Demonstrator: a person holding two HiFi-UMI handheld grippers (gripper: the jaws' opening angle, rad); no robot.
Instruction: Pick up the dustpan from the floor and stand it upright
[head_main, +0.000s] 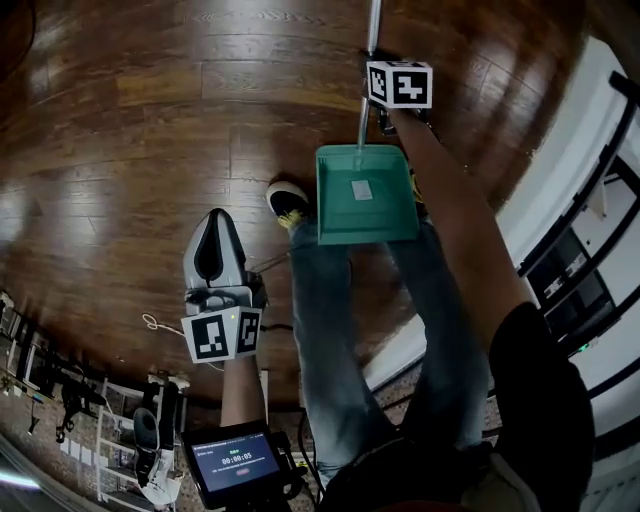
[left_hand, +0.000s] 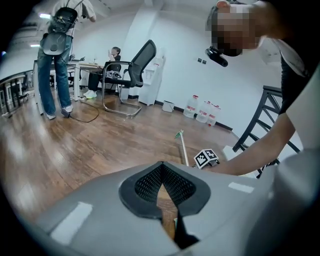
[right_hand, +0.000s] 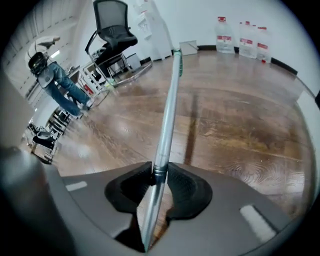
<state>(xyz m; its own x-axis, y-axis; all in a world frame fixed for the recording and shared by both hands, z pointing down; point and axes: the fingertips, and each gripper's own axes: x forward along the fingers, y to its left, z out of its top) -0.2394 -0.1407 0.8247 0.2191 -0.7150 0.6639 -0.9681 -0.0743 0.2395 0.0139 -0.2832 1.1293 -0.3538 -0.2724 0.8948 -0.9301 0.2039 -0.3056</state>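
A green dustpan (head_main: 365, 195) rests on the wooden floor by the person's feet, its long metal handle (head_main: 371, 30) running away from them. My right gripper (head_main: 378, 112) sits under its marker cube at the handle's near end. In the right gripper view, the handle (right_hand: 167, 115) passes between the pads, and my right gripper (right_hand: 159, 172) is shut on it. Left of the legs, my left gripper (head_main: 215, 215) hangs over bare floor. In its own view my left gripper (left_hand: 162, 172) is shut with nothing between its jaws, and the handle (left_hand: 183, 147) lies beyond it.
The person's jeans and a shoe (head_main: 288, 200) crowd the pan. A black rack (head_main: 585, 250) lines the right side. Farther off are an office chair (left_hand: 135, 65), water bottles (left_hand: 202, 112), a standing person (left_hand: 55, 60) and a cable (head_main: 160, 325) on the floor.
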